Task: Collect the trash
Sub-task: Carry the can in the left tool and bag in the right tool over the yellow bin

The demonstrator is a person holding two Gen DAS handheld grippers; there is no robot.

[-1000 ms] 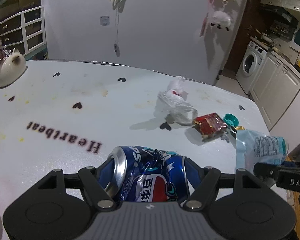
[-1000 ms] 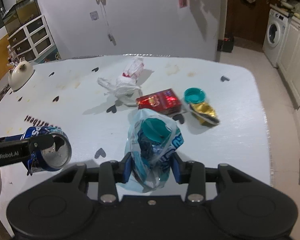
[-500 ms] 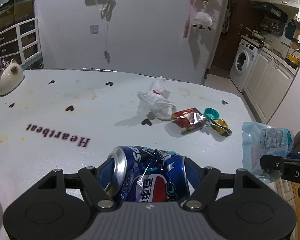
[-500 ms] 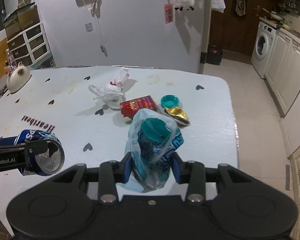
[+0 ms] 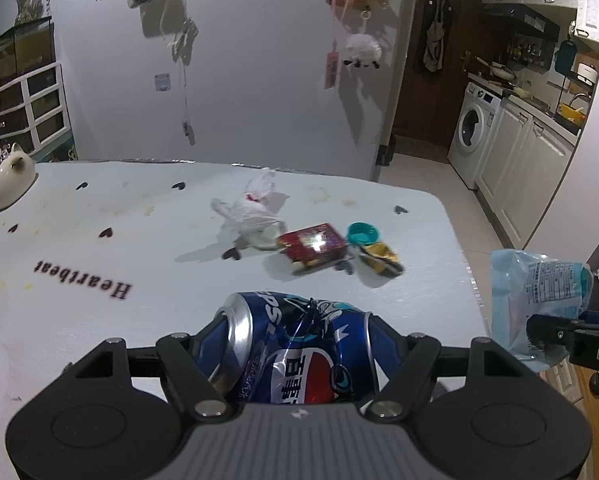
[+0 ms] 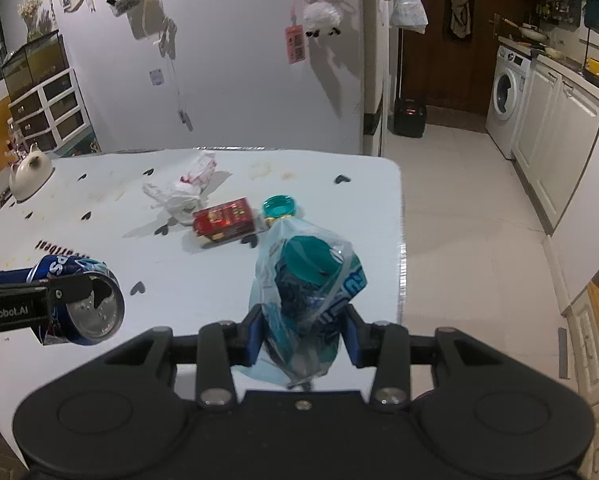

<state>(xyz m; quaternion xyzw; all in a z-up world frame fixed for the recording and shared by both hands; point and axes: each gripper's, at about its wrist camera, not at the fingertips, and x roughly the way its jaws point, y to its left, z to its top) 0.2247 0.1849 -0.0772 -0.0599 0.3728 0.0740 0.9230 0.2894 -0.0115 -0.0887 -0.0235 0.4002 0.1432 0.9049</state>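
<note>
In the left wrist view, the left gripper (image 5: 299,344) fills the bottom of the frame, its jaws clamped on a dented blue soda can (image 5: 299,348) lying sideways between them, the opened top facing the left of the frame. The same can shows at the lower left of the right wrist view, held above the surface.

In the right wrist view, the right gripper (image 6: 304,334) sits at the bottom centre and pinches a crumpled pale blue plastic bag (image 6: 307,284) with a teal item inside; the bag stands up between the blue pads. In the left wrist view this bag hangs at the right edge of the frame, out past the edge of the surface.

Beyond both grippers lies the white surface (image 5: 99,280), printed with small dark hearts and the word "Heartbeat". Near the middle of it sits a cluster of litter: a red wrapper (image 5: 313,242), just right of it a teal cap (image 5: 362,233) touching a gold foil piece (image 5: 381,256), and to the left a crumpled white plastic bag (image 5: 251,216).

Farther back, at the left edge of the surface, stands a cream cat-shaped ceramic piece (image 5: 9,178). Behind it all is a grey wall, and at the far right of the frame a washing machine (image 5: 473,134) beside white cabinets.
</note>
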